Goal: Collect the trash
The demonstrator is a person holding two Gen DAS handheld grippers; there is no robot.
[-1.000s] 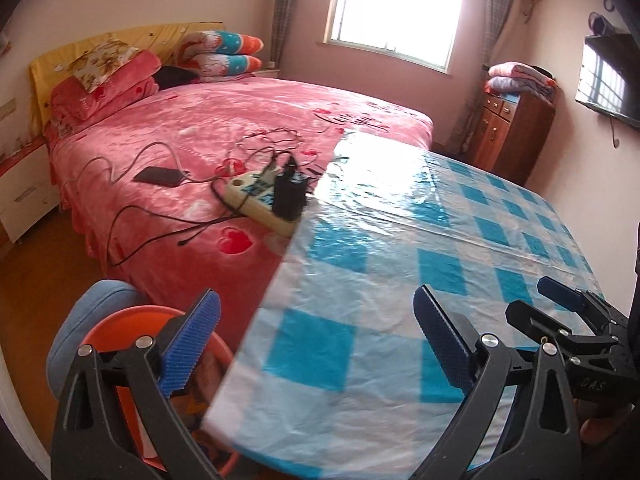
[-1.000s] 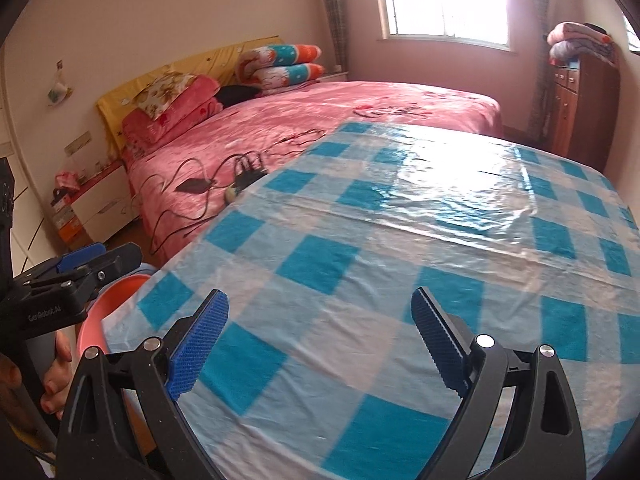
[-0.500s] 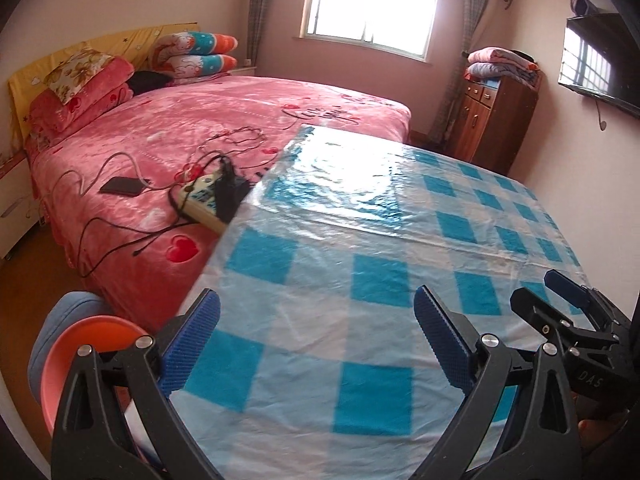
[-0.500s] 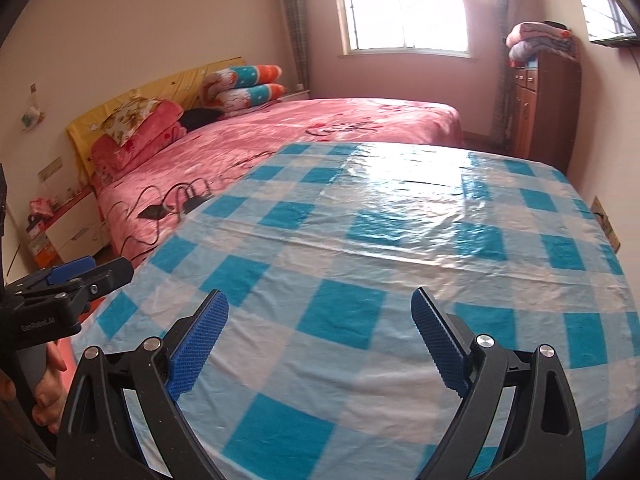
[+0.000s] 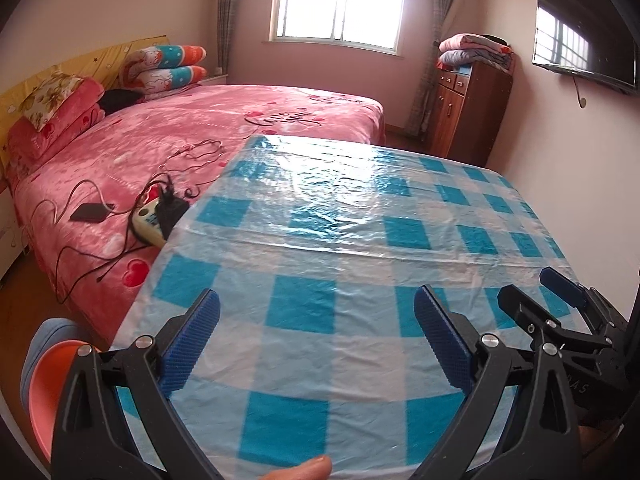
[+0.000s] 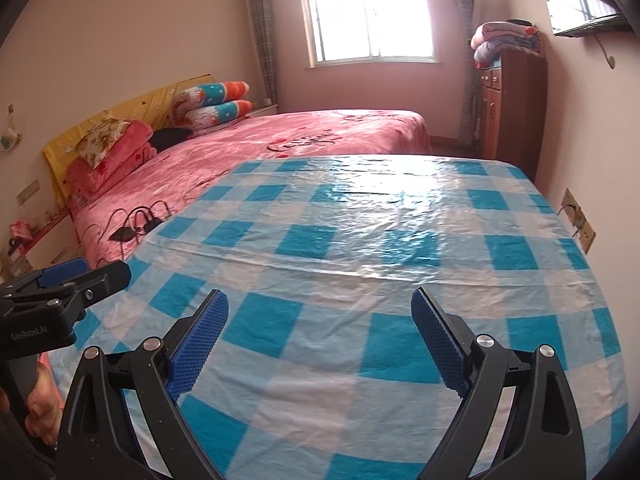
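Note:
My left gripper is open and empty above the near edge of a table covered with a blue-and-white checked plastic cloth. My right gripper is open and empty above the same table. The right gripper also shows at the right of the left wrist view; the left gripper shows at the left of the right wrist view. An orange bin with a blue rim sits on the floor at the table's left near corner. No trash shows on the cloth.
A pink bed stands left of and behind the table, with a power strip, a black adapter and cables on it. A wooden cabinet with folded blankets stands at the back right. A wall TV hangs at the right.
Both grippers have risen and swung right over the table. The orange bin has slid toward the lower left edge of the left wrist view. Both grippers stay open.

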